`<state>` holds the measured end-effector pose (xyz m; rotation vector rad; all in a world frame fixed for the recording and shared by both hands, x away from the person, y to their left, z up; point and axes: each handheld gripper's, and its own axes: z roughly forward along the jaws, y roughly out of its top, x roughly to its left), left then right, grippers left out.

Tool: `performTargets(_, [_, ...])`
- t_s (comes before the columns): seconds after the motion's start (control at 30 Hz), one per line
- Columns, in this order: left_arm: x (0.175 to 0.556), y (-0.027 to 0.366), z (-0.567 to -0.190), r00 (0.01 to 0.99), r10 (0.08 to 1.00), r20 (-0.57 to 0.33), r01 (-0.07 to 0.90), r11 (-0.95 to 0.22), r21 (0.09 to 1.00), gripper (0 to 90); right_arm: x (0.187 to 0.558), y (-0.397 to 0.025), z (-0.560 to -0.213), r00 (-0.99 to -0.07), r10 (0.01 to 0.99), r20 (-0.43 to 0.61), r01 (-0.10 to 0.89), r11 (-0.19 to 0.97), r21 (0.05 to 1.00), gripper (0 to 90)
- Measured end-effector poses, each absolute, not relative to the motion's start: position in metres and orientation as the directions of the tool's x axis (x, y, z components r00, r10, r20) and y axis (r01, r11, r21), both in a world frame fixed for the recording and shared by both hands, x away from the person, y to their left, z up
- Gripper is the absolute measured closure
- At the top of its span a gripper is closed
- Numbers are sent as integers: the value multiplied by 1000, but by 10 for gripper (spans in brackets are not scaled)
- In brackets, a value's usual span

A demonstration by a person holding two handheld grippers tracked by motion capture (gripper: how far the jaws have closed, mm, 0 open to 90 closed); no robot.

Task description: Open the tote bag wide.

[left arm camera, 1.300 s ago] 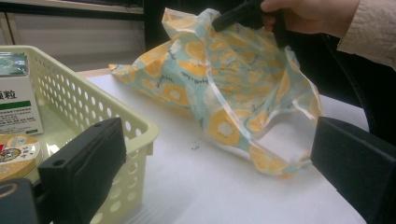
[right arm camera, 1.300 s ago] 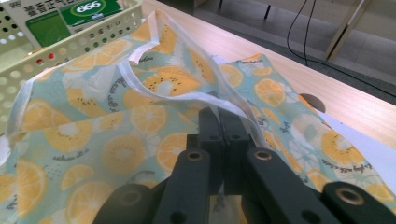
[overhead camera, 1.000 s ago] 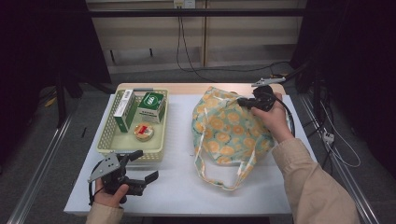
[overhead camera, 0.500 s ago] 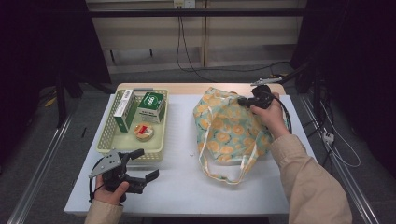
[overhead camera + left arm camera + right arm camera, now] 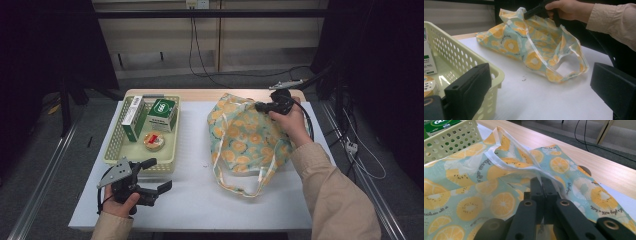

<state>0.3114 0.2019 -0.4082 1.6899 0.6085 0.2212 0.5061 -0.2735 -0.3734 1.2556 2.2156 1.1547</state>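
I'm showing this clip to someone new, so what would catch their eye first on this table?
Most likely the fruit-print bag, bright orange and teal, slumped on the right half of the white table, with the right gripper shut on the fabric at its far edge. Next comes the pale yellow basket at the left, holding green-and-white boxes and a small round tin. The left gripper sits open just in front of the basket, holding nothing.

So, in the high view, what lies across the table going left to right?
Left tongs at the near edge → cream basket holding boxes → fruit-print bag → right tongs shut on the bag's far edge.
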Motion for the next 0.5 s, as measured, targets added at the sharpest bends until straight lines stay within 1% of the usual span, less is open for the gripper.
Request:
performTargets(0.3, [315,203,-404,840,508,-191,276,-97,956,30,511,-277,-373,-540,835,103,551,258,794,899])
performTargets(0.5, [320,203,-390,844,506,-179,262,-98,960,30,510,-275,-371,-548,831,98,547,267,793,899])
